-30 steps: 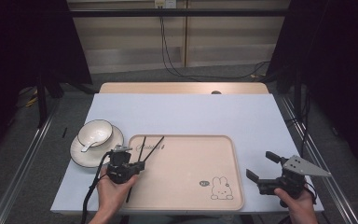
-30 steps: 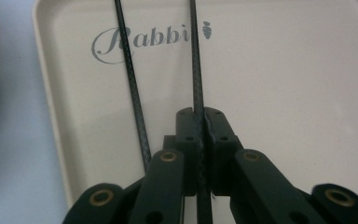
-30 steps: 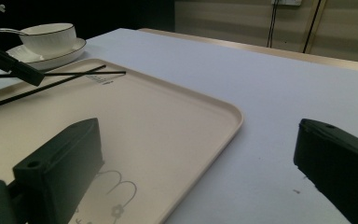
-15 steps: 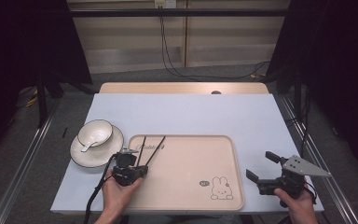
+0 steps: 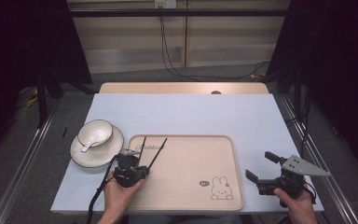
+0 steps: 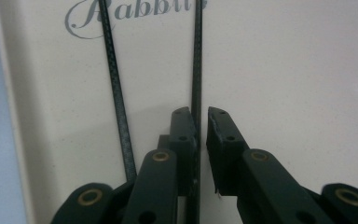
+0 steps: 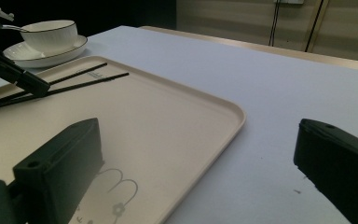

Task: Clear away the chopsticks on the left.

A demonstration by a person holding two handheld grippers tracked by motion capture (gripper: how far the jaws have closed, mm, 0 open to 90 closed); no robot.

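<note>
Chopsticks (image 6: 196, 56): we see two on the tray (image 5: 186, 186), at its left end.
Left gripper (image 6: 200, 122): our jaws just opening; one chopstick between them, touching one pad.
Right gripper (image 5: 260, 167): wide open, empty, right of the tray.

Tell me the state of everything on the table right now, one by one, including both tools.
left tool: nearly shut around one chopstick, slim gap at one pad
right tool: wide open, empty
held chopstick: lying on the tray, between the jaws
other chopstick: lying free on the tray
tray: flat on the table
bowl: upright on the saucer
spoon: resting in the bowl
saucer: flat, beside the tray
</note>
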